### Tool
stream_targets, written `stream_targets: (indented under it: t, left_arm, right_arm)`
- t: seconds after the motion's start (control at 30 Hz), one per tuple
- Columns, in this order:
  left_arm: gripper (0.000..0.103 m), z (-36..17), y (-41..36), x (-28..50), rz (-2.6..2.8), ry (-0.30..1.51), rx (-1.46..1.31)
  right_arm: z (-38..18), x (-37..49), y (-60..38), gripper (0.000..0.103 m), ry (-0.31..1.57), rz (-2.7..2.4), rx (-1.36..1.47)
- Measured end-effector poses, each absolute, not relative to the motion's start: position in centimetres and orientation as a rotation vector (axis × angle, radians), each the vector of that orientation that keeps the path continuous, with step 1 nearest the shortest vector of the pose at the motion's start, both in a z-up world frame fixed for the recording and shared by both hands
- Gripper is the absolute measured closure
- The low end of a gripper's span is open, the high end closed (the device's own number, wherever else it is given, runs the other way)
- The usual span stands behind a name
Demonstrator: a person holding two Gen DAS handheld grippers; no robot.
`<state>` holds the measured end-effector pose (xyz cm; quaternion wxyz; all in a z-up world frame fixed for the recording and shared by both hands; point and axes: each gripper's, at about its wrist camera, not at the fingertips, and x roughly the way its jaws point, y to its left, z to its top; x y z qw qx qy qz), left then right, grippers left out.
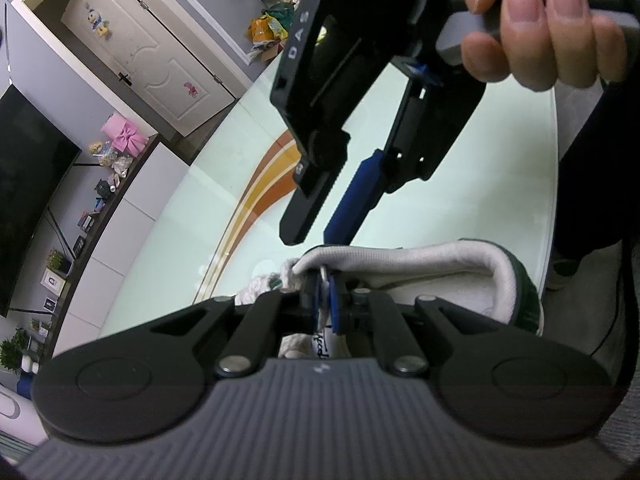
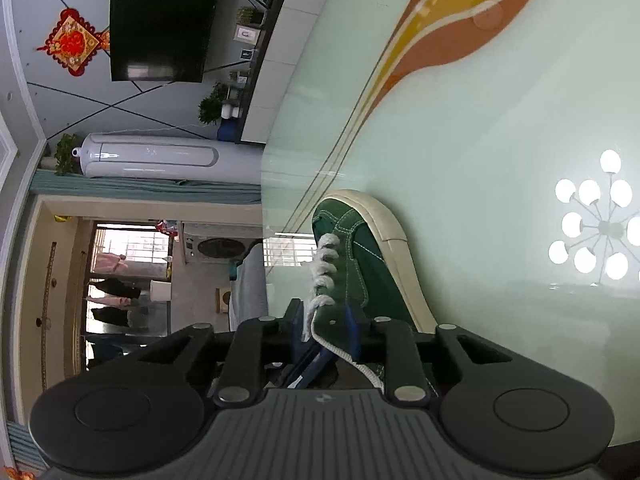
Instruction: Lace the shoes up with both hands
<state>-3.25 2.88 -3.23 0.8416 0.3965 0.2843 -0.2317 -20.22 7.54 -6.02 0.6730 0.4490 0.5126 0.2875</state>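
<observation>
Left claw point(image 1: 322, 304) is pinching the lace tip point(image 1: 325, 280) shut at the shoe point(image 1: 460, 268) collar; right claw point(image 2: 326, 320) is clamping the eyelet flap. Tip is risking slipping out, lace point(image 2: 326, 256) fraying.

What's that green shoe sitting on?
The green shoe lies on a pale green glass table with an orange-yellow swirl. Whatever is directly under its sole is covered.

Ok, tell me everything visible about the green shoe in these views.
The green suede-looking low-top shoe has pale stitching, a cream rubber sole and a light fabric lining. It rests on the pale green glass tabletop. Thick white lace crosses its eyelets. The right gripper straddles its upper edge beside the lace; the left gripper is closed at its collar, apparently on lace.
</observation>
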Motion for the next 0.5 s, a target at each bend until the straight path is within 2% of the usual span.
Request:
stream_targets:
  t: [0.3, 0.5]
  left_arm:
    - [0.098, -3.1, 2.8, -3.4, -0.483, 0.604, 0.828]
    - [0.099, -2.6, 2.9, -2.2, -0.453, 0.634, 0.722]
  right_arm:
    - [-5.8, -20.5, 7.4, 0.065, 1.152, 0.641, 0.994]
    - [-6.1, -20.4, 7.2, 0.063, 1.15, 0.621, 1.015]
